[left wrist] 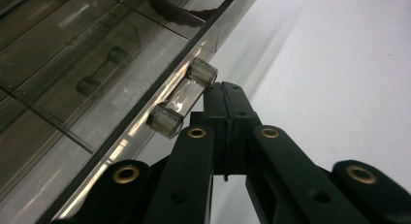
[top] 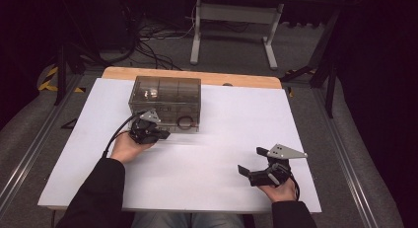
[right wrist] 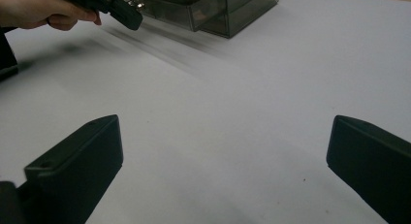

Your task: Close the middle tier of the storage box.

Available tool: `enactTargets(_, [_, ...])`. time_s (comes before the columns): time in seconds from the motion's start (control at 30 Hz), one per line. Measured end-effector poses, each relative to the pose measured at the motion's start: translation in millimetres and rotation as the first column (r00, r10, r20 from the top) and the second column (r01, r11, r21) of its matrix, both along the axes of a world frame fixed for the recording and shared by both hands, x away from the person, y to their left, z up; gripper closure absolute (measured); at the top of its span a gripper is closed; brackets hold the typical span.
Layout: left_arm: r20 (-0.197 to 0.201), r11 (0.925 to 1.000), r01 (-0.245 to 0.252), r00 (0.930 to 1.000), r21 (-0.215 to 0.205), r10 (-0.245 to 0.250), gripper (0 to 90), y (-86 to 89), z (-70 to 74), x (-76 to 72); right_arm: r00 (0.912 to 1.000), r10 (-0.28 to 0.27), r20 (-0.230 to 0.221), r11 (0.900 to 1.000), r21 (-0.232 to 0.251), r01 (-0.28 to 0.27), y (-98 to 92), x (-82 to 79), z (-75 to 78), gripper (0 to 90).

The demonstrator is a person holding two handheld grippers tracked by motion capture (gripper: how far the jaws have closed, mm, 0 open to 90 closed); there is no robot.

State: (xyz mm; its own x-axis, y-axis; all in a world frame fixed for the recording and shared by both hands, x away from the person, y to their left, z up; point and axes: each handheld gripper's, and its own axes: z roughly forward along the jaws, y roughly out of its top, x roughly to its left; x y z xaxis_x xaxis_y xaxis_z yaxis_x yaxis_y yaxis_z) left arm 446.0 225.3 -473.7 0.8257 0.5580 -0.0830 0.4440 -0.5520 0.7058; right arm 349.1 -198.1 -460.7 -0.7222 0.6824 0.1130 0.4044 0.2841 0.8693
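Right tool agape; left tool beside handle.

Left hand-held gripper: my jaws pressed together, nothing between them, tips forward.
Left hand: cupped under the body, dark sleeve behind.
Right hand-held gripper: my jaws spread wide, aimed leftward.
Right hand: gripping from below, low on the surface.

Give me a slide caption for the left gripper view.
Left tool, jaws shut, tip beside the clear handle on the smoky drawer box.
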Motion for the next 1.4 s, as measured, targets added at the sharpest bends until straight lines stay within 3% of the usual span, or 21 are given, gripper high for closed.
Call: enactTargets(1.4, [-0.024,0.9937,-0.074,0.9971,-0.084,0.072,89.6,6.3,-5.0,13.6,1.0000,0.001,0.000,1.000,0.000,-0.001,0.0,-0.1,0.0,0.2])
